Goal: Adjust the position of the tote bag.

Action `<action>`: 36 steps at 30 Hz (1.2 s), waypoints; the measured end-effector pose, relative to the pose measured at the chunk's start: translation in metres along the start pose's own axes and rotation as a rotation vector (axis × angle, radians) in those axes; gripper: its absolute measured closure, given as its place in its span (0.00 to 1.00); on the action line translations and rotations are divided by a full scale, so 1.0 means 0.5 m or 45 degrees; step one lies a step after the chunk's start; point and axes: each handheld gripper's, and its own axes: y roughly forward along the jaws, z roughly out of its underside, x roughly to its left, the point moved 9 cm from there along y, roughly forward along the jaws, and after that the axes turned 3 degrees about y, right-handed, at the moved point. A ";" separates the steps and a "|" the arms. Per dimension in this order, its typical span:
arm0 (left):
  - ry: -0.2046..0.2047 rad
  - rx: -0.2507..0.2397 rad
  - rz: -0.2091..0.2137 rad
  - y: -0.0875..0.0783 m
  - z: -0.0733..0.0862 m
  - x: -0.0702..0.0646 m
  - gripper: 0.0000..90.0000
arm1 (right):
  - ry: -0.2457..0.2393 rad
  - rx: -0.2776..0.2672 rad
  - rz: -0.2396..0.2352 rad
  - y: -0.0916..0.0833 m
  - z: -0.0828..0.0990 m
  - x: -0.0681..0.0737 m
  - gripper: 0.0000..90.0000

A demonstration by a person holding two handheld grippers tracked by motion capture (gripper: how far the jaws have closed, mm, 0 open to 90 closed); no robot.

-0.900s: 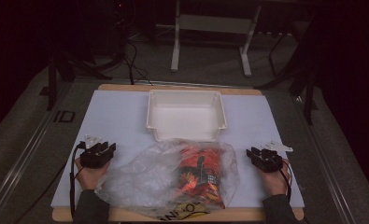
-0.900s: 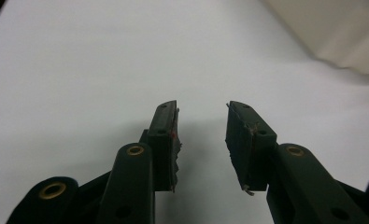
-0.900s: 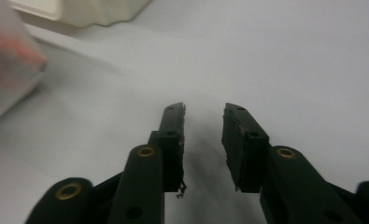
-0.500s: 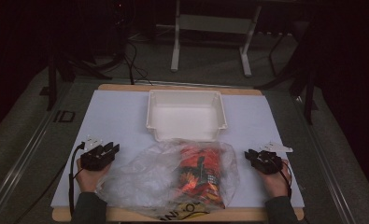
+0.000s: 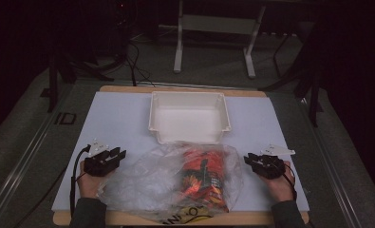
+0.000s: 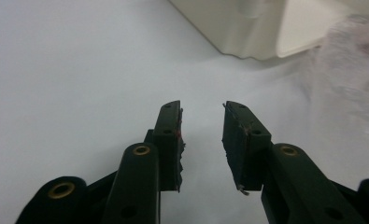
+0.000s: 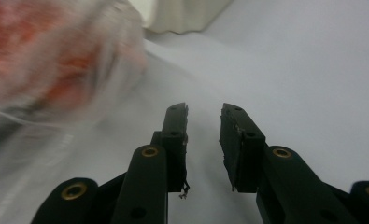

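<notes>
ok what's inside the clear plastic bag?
Inside the clear plastic bag lies a red and orange snack packet, on the side nearer the right gripper. Its print is blurred by the film; anything under the packet is hidden.

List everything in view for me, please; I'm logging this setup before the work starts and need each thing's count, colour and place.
Table: one, white top with a wooden edge, centre of the high view.
Bin: one, white, empty, at the far middle of the table.
Plastic bag: one, clear, crumpled, near edge, just in front of the bin.
Snack packet: one, red-orange, inside the plastic bag.
Frame legs: pale grey, on the floor beyond the table.
Left gripper: one, black, left of the bag, jaws open on nothing.
Right gripper: one, black, right of the bag, jaws open on nothing.
</notes>
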 end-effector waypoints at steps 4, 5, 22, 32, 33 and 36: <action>0.027 -0.003 0.029 -0.010 -0.007 -0.013 0.74 | -0.026 -0.011 -0.038 -0.007 -0.014 0.020 0.77; 0.028 -0.004 0.031 -0.013 -0.009 -0.015 0.74 | -0.040 -0.014 -0.045 -0.008 -0.017 0.024 0.77; 0.092 -0.075 0.078 -0.113 -0.059 -0.021 0.72 | -0.188 -0.076 -0.169 -0.042 -0.103 0.116 0.69; 0.227 -0.106 0.143 -0.157 -0.098 -0.095 0.70 | -0.231 -0.007 -0.224 -0.010 -0.117 0.161 0.58; 0.246 -0.105 0.153 -0.158 -0.099 -0.104 0.69 | -0.229 -0.001 -0.231 -0.006 -0.117 0.165 0.58; 0.279 -0.136 0.170 -0.165 -0.106 -0.130 0.69 | -0.227 0.008 -0.255 0.006 -0.117 0.176 0.56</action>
